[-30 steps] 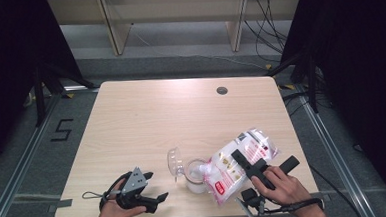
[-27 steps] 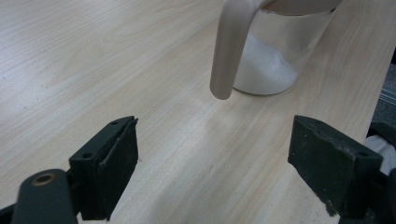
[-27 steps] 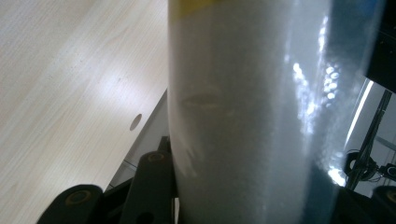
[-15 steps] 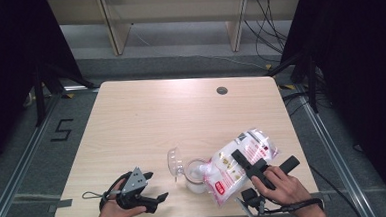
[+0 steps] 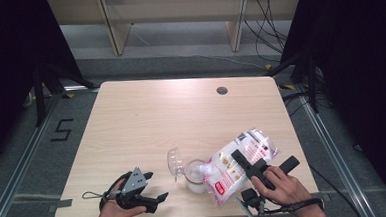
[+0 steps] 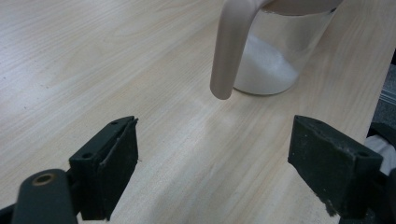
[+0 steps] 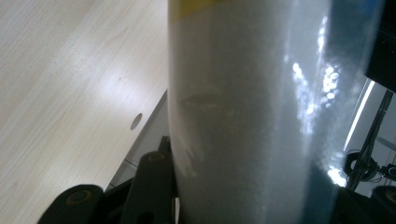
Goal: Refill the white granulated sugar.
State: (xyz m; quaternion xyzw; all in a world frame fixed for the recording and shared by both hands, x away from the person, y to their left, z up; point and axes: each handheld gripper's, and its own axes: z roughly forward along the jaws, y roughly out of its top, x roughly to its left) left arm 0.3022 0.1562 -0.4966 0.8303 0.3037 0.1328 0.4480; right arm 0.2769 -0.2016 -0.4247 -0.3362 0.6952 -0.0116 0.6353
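A clear plastic bag of white powder (image 5: 236, 161) with red and yellow print leans tilted over a glass jar (image 5: 197, 177) near the table's front edge. My right gripper (image 5: 250, 166) is shut on the bag, which stands between its jaws in the right gripper view (image 7: 247, 116). The jar (image 6: 273, 60) holds a layer of white powder, and its clear lid (image 5: 174, 161) is swung open to the left. A pale curved handle (image 6: 229, 46) hangs beside the jar. My left gripper (image 5: 155, 198) rests at the front left, open (image 6: 212, 172), with bare wood between its jaws and the jar ahead of it.
The light wooden table (image 5: 181, 114) has a round cable hole (image 5: 222, 90) at the back right. Dark metal frames and floor rails flank the table on both sides. The jar and bag stand close to the front edge.
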